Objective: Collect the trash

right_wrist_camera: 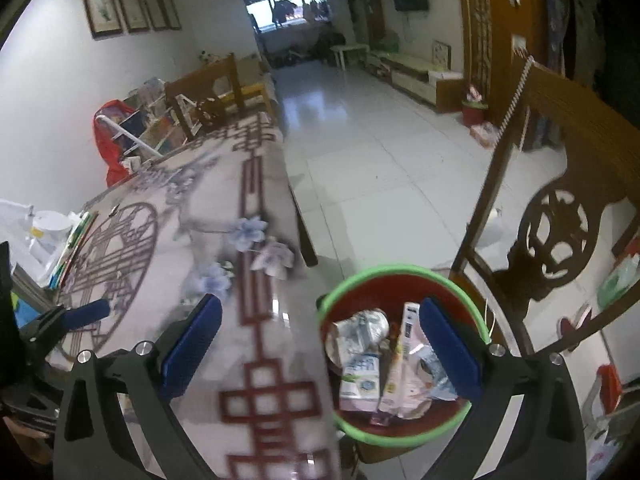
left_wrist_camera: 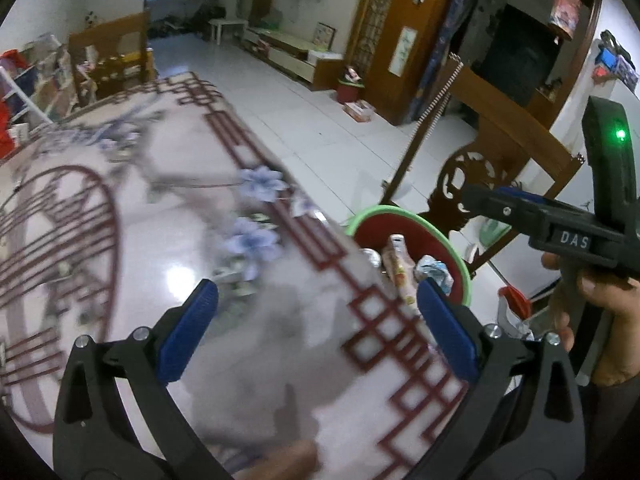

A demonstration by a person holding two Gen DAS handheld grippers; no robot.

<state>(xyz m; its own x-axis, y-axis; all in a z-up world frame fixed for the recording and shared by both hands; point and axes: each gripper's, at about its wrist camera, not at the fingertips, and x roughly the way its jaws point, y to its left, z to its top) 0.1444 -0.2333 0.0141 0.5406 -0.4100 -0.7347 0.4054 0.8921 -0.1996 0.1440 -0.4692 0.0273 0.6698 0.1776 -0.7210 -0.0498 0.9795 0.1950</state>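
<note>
Hovering wide open and empty, the right gripper (right_wrist_camera: 320,344) has the green-rimmed red trash bin (right_wrist_camera: 404,438) directly below its right finger, cartons and wrappers (right_wrist_camera: 384,364) inside; the left gripper (left_wrist_camera: 316,320), equally spread and empty, sits farther off over the patterned table (left_wrist_camera: 140,240).

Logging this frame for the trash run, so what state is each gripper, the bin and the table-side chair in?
left gripper: open, empty, over the table.
right gripper: open, empty, above the bin's edge.
trash bin: upright beside the table, holding trash.
milk carton: inside the bin, among wrappers.
pink wrapper: inside the bin, leaning.
wooden chair: upright next to the bin.
</note>
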